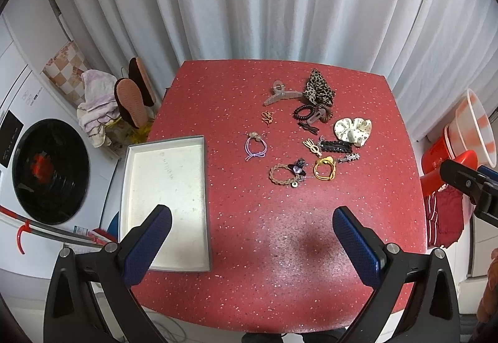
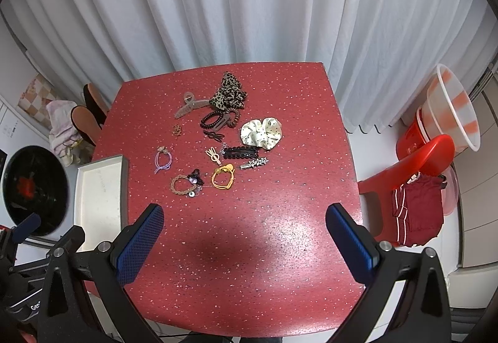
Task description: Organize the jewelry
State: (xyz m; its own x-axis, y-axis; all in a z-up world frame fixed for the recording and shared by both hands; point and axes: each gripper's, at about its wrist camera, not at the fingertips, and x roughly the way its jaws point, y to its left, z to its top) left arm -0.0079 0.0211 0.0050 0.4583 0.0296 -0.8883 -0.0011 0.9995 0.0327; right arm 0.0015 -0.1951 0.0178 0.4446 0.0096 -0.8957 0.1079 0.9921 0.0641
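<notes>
A: Jewelry lies scattered on the far half of the red bench [image 1: 311,234], none of it in the tray [image 1: 130,162] at my left yet. That tray looks bare, so I judge nothing is sorted.

B: Your jaws?

A: Left gripper [image 1: 252,237] and right gripper [image 2: 244,234] both hang spread wide, holding nothing.

B: Counts?

A: One claw clip [image 1: 281,94], one leopard scrunchie [image 1: 320,88], one white scrunchie [image 1: 353,130], one purple tie [image 1: 256,145], one braided tie [image 1: 281,175], one yellow tie [image 1: 324,169]. The small clips overlap; I cannot count them surely.
</notes>
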